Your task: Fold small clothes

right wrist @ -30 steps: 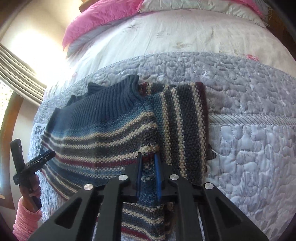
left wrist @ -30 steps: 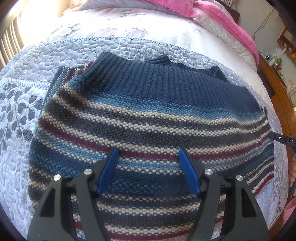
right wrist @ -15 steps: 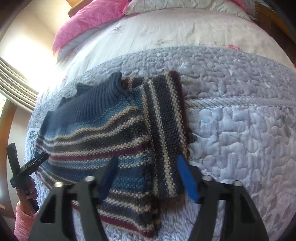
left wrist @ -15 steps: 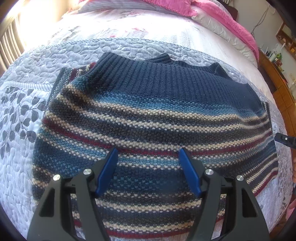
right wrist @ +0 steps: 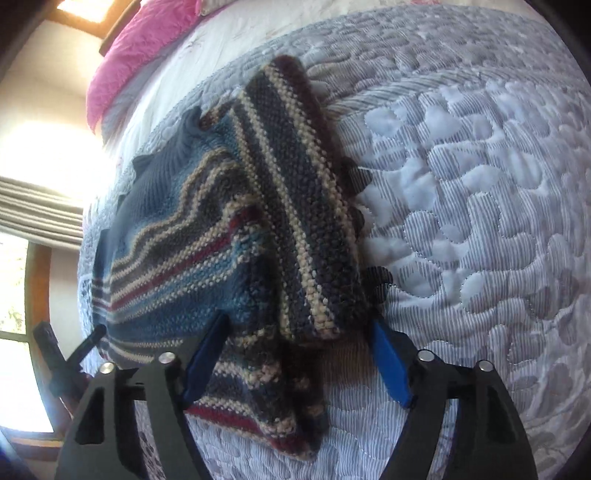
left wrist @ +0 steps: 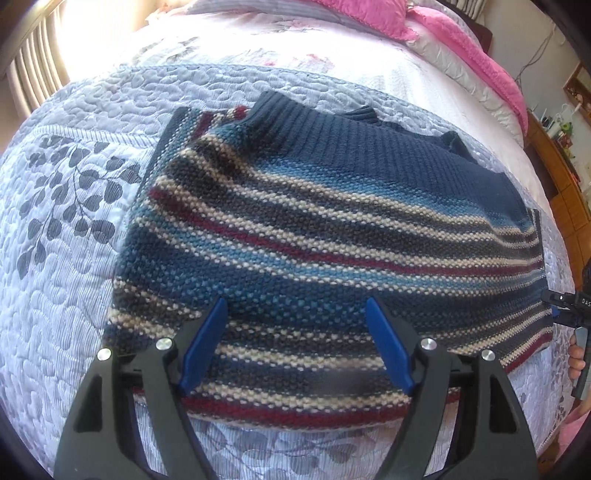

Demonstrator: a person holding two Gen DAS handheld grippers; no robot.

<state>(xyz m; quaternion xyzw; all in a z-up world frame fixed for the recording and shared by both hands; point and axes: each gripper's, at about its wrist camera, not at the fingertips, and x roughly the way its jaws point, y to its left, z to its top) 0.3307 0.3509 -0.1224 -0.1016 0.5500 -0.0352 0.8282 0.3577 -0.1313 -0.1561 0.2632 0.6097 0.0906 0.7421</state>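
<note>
Striped knit sweater (left wrist: 314, 229) flat on grey quilted bedspread (left wrist: 66, 280), near foot end of bed. Navy ribbed collar and yoke toward the pillows; red-and-cream hem band toward left wrist camera. Stripes run across the frame, dipping to the right in left wrist view. Long axis not certain under fisheye; appears to run side to side.

Folded sleeve (right wrist: 295, 206) laid over the sweater body at its edge nearest the right wrist camera, sleeve stripes crossing the body stripes at a steep angle. Sleeve long axis from collar end toward hem end. Lower corner of hem rumpled, bunched below the sleeve end.

Left gripper (left wrist: 295, 347): jaws spread wide, blue pads well apart, nothing held. Positioned over hem region; contact with the knit cannot be judged.

Right gripper (right wrist: 299, 358): jaws spread wide, blue pads either side of the sleeve end and rumpled hem corner, nothing clamped. Left pad close to or touching the knit; cannot tell which.

Right gripper also visible at right edge of left wrist view, beside sweater side edge, with fingertips of a hand (left wrist: 576, 360) on it. Left gripper visible at lower left of right wrist view.

Pink pillow (left wrist: 369, 14) and pale floral bedding (left wrist: 258, 48) beyond the quilt. Wooden furniture (left wrist: 565, 206) at far right.
</note>
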